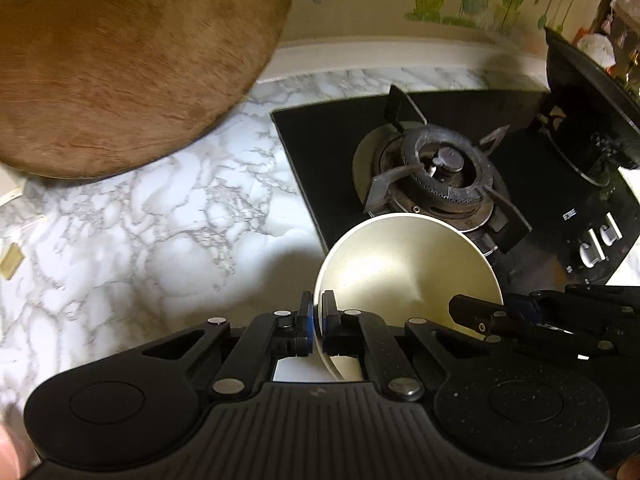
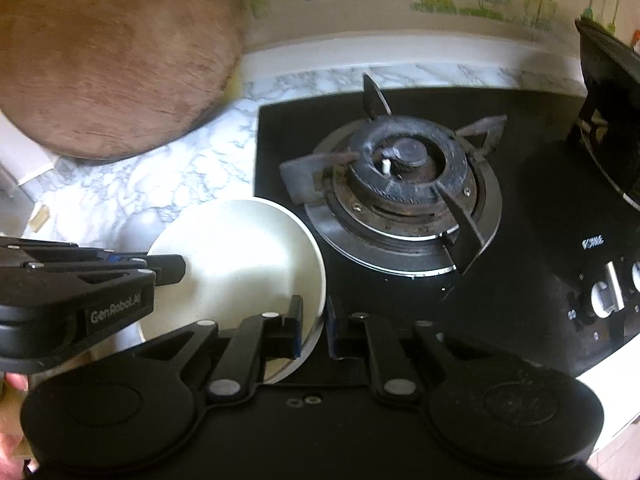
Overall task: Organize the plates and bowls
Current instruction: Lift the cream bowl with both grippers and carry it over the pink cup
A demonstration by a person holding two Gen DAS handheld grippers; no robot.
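A cream bowl [image 1: 404,272] hangs tilted over the edge where the marble counter meets the black hob. My left gripper [image 1: 317,308] is shut on its left rim, one pad inside and one outside. In the right wrist view the same bowl [image 2: 240,264] fills the lower left, and my right gripper [image 2: 314,316] is shut on its right rim. Each gripper shows in the other's view: the right gripper [image 1: 476,314] reaches over the bowl's right edge, and the left gripper [image 2: 168,268] comes in from the left. A pale shape under the bowl is too unclear to name.
A big round wooden board [image 1: 120,60] leans against the wall at the back left. A gas burner [image 1: 444,168] with black pan supports sits just beyond the bowl. A black pan [image 1: 588,120] stands at the far right, with hob knobs [image 1: 596,248] in front. The marble counter [image 1: 140,240] spreads to the left.
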